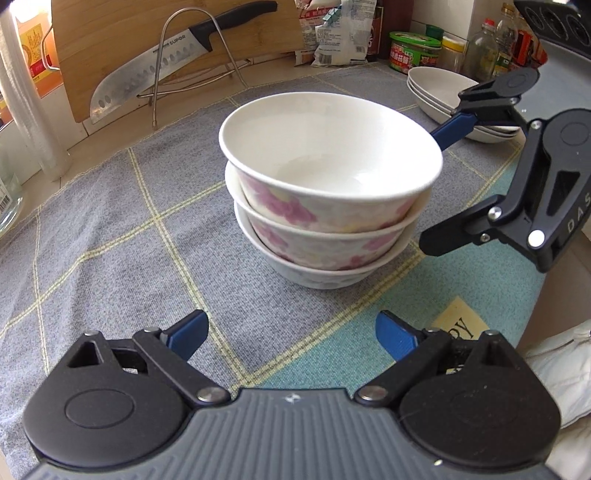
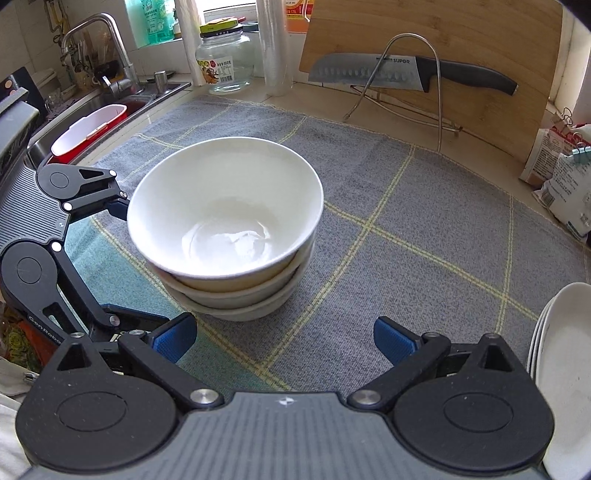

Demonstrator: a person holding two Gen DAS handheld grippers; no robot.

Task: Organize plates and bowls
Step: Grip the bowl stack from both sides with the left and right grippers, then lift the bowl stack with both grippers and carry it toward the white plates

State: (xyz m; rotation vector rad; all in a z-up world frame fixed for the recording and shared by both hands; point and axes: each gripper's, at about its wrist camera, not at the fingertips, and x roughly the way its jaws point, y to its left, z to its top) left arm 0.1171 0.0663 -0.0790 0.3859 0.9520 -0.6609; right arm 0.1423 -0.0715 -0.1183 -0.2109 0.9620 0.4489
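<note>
Three nested bowls [image 1: 325,192] stand as one stack on the grey checked cloth [image 1: 110,229]; the upper two are pink-flowered outside. From the right wrist the stack [image 2: 225,221] shows its white inside. My left gripper [image 1: 291,338] is open just short of the stack, nothing between its blue pads. My right gripper [image 2: 286,339] is open too, near the stack's other side. Each gripper shows in the other's view, the right gripper [image 1: 439,188] and the left gripper [image 2: 127,262], both flanking the bowls without touching. A pile of white plates [image 1: 443,92] sits at the back right, and the plates [image 2: 565,369] also show beside my right gripper.
A knife [image 2: 406,70] rests in a wire rack against a wooden cutting board [image 2: 461,44]. A glass jar [image 2: 225,59] stands by the window. The sink with a red tub [image 2: 88,129] lies left. Packets [image 1: 332,33] and bottles [image 1: 484,48] line the back.
</note>
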